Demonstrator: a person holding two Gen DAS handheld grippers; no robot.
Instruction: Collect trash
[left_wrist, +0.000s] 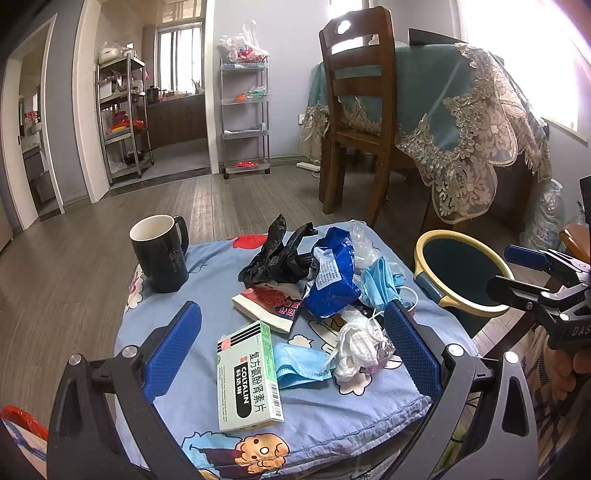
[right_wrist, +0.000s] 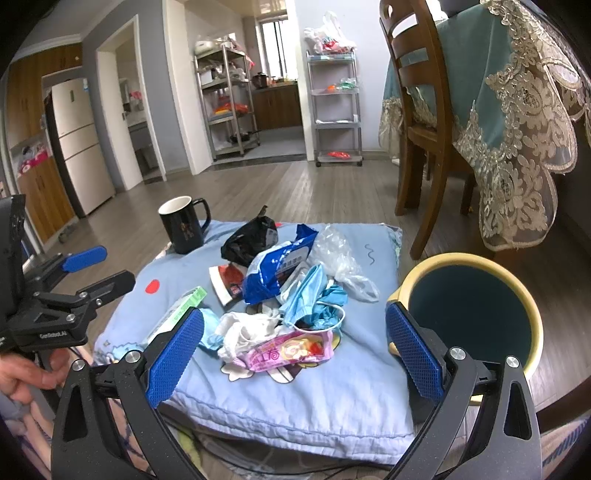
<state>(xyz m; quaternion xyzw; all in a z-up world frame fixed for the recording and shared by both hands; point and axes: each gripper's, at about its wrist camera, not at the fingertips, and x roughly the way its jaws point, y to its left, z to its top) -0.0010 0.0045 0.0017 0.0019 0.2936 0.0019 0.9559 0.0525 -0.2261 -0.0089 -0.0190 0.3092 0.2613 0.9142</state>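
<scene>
Grey wood-plank flooring (left_wrist: 92, 236) runs back to a kitchen doorway, and in the foreground a light blue cartoon-print cushion (left_wrist: 332, 417) carries a heap of trash. At the cushion's far left corner stands an upright black ceramic mug with a white inside (left_wrist: 159, 254), apart from the heap. Near the left tool (left_wrist: 291, 354), whose blue-padded fingers (left_wrist: 171, 352) are spread wide and hold nothing, lies a flat green-and-white medicine box (left_wrist: 249, 376), with a crumpled light blue face mask (left_wrist: 299, 365) touching its right side and a bundle of white tissue (left_wrist: 356, 345) just beyond that. Farther back lie a red-and-white paper packet (left_wrist: 269, 306), a crumpled blue foil wrapper (left_wrist: 332, 277), a black plastic bag (left_wrist: 275, 254), a clear plastic film (right_wrist: 341, 254) and a second blue mask (left_wrist: 380, 284), all overlapping. From the right wrist view a pink printed snack wrapper (right_wrist: 291, 349) lies at the near edge of the heap. The right tool (right_wrist: 293, 349) is likewise wide open and empty, hovering over the cushion's near edge. Just beside the cushion on the right stands a round dark bin with a cream-yellow rim (right_wrist: 535, 317). Behind it are a brown wooden chair (left_wrist: 354, 110) and a desk draped in a teal lace-trimmed cloth (left_wrist: 461, 110)
</scene>
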